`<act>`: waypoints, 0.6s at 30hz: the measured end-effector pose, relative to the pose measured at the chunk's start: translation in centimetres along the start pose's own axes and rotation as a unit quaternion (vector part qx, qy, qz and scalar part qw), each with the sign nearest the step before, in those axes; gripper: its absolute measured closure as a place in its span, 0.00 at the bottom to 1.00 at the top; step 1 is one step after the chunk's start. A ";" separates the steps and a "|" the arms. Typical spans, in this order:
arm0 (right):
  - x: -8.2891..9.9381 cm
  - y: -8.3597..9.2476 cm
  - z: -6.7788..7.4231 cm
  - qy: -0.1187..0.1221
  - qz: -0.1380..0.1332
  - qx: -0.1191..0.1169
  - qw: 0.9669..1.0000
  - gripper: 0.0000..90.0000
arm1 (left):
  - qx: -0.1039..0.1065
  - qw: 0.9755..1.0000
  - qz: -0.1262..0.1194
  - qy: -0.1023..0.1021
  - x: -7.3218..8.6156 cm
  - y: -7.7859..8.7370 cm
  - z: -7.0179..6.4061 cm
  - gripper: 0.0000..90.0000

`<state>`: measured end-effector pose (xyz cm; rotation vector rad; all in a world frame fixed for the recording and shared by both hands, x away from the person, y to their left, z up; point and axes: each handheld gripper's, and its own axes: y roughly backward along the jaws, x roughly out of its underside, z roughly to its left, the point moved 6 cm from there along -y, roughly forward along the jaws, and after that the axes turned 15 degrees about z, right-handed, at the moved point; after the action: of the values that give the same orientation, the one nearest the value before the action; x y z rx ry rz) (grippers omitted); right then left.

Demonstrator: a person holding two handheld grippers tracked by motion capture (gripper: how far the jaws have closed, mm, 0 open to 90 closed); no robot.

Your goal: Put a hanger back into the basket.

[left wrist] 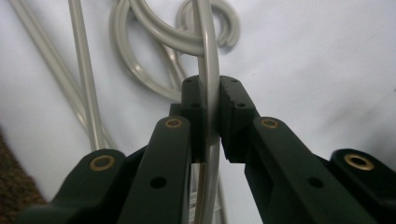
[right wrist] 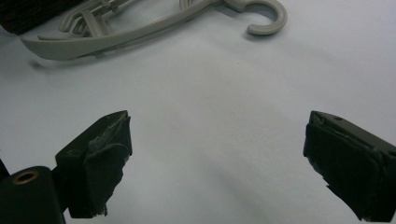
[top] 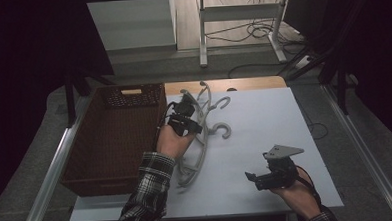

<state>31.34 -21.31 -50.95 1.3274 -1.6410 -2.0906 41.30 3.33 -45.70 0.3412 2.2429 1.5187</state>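
- Grey plastic hangers [top: 201, 135] are heaped in a tangle on the white table [top: 265, 132], just beside the brown wicker basket [top: 116, 139], with their hooks interlocked at the far end of the heap.
- One thin hanger rod [left wrist: 208, 88] is pinched between the closed jaws of the left gripper [top: 185, 122]; in the left gripper view the pads are pressed against it from both sides.
- A slip is judged likely: the rod is narrow, smooth and rounded, and it is held only near the tips, so it could twist or slide out under load.
- Snagging is the larger risk: curved hooks [left wrist: 173, 35] lie looped across the gripped rod, so neighbouring hangers could be dragged up with it and dropped on the table or over its edge.
- The basket wall [top: 160, 112] stands close to the heap, touching or nearly so, and could be struck by a long hanger arm if the piece is swung toward it.
- The right gripper [top: 267, 177] is held near the table's front edge, well apart from the heap, with its jaws spread wide and nothing between them; bare table is seen in its gap.
- The nearest hanger [right wrist: 140, 32] lies ahead of the right gripper, unobstructed.
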 end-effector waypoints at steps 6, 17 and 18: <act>0.0 0.0 0.0 0.000 0.000 0.000 1.000 0.09 | 0.089 0.995 -0.038 -0.014 0.6 2.7 0.6 0.92; 0.0 -0.2 0.0 -0.002 0.003 0.001 1.000 0.09 | 0.184 0.980 -0.058 -0.047 2.8 6.8 2.0 0.92; 0.0 -0.2 -0.1 -0.001 0.004 0.001 1.000 0.09 | 0.192 0.978 -0.060 -0.051 3.1 7.2 2.1 0.92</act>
<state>31.44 -21.29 -51.11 1.3184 -1.6462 -2.0865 39.36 9.07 -40.31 0.3773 2.4178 0.9802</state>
